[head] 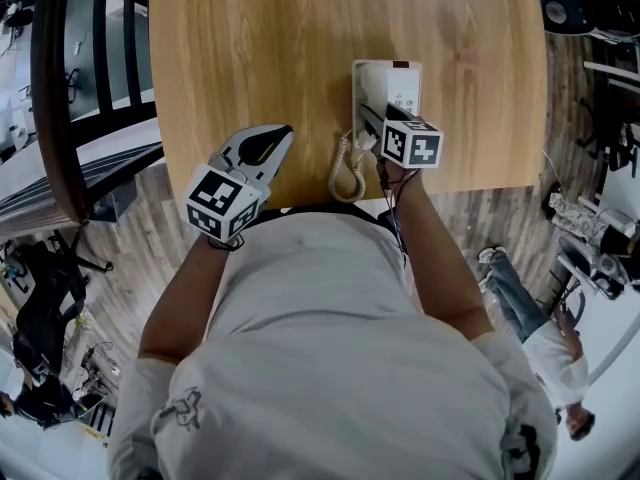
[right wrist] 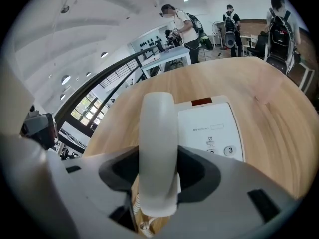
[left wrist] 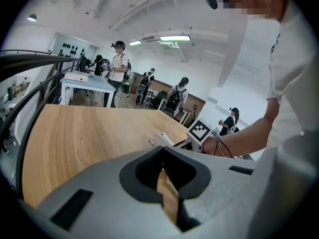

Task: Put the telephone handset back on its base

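Observation:
The white telephone handset [right wrist: 158, 143] stands lengthwise between the jaws of my right gripper [right wrist: 158, 172], which is shut on it. It hangs over the left side of the white phone base [right wrist: 212, 126], whose keypad and a red mark show in the right gripper view. From the head view, the base [head: 400, 80] lies near the table's front edge. My right gripper [head: 372, 120] is over its near left part and hides the handset. The coiled cord [head: 346, 173] loops toward me. My left gripper [head: 284, 134] rests to the left, shut and holding nothing [left wrist: 167, 180].
The wooden table [head: 250, 38] stretches away from me. A dark curved railing [head: 55, 98] runs along its left side. Several people stand near white desks [left wrist: 87, 81] in the background, and another person [head: 545, 343] is on the floor at the right.

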### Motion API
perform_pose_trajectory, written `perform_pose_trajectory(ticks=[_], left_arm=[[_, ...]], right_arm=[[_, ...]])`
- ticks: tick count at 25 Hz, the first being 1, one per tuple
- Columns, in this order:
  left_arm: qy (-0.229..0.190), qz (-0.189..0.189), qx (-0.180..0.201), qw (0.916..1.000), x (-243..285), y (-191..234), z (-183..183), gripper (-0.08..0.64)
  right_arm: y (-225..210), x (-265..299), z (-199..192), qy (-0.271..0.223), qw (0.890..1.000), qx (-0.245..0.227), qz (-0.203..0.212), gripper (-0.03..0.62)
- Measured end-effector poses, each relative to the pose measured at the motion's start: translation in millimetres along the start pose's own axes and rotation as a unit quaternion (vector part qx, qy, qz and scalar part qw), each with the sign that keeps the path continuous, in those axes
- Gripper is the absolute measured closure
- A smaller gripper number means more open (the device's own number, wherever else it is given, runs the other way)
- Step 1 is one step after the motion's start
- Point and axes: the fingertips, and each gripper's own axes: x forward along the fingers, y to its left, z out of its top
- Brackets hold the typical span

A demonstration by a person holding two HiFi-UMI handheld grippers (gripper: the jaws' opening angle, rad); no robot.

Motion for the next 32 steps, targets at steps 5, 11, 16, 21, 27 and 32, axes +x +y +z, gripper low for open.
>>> perform_pose_trajectory(ticks=[5,11,16,21,27,32], left_arm=[[-0.001,0.005,-0.003,1.0,-2,3,0,0.554],[0.003,0.005,0.0,1.0,-4,5,0,0.554],[0.005,0.004,-0.001,1.0,-6,6,-3,0.554],[0.006,-0.002,0.002,1.0,-11,7,-6,0.554],[0.004,-0.008,0.013,0.9999,-26,6,-5,0.554],[0.001,-0.021,0.03,0.9993,-41,1,-3,0.554]], right_arm=[[-2,7,-2,0.003,1.0,0.02,-0.009,0.37],[-2,10,-2,0.005,0.999,0.025,-0.025,0.37],[-2,11,-3,0.004,0.999,0.019,-0.04,0.368],[0,13,-4,0.001,0.999,0.007,-0.053,0.356],[12,1,3,-0.021,0.998,-0.009,-0.066,0.341],[23,-16,-1,-0.041,0.996,-0.01,-0.082,0.339]])
